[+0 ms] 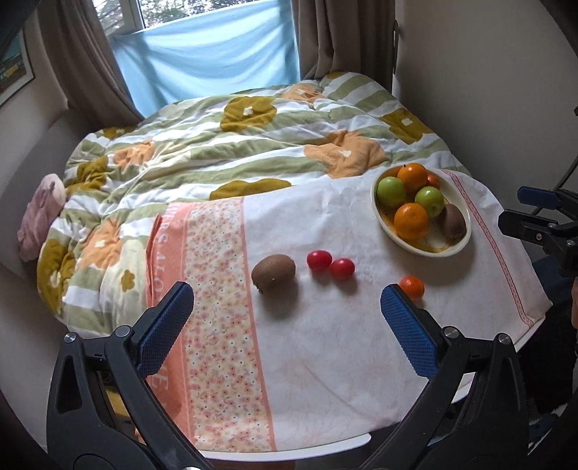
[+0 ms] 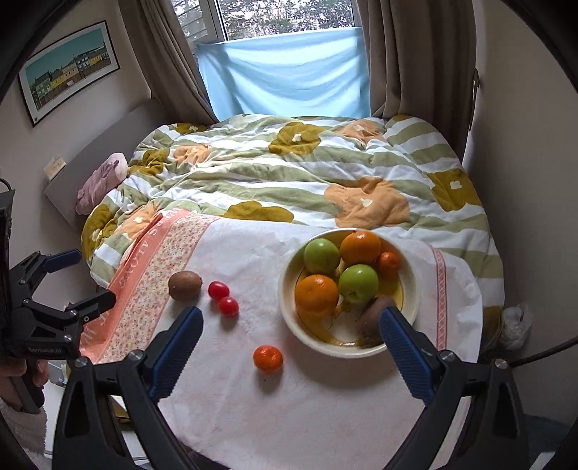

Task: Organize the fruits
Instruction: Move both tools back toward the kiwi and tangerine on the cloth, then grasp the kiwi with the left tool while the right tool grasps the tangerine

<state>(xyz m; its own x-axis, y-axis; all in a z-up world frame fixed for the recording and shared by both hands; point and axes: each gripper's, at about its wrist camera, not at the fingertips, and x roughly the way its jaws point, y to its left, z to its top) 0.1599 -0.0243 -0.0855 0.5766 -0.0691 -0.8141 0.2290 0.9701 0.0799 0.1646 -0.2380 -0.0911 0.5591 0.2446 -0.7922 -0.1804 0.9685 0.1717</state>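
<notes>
Ribbed blue pads (image 1: 169, 325), fuzzy oval kiwi (image 1: 273, 272)

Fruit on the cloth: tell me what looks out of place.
Four pieces lie loose outside the bowl: a kiwi, two cherry tomatoes and a small mandarin. Nothing looks spilled or damaged.

Soft daylight from the window (image 2: 260, 18) far beyond both open jaws lights the scene evenly, fruit casting faint shadows toward the jaws, while fisheye bending and dark vignetting curve every edge, focus staying sharp.
</notes>
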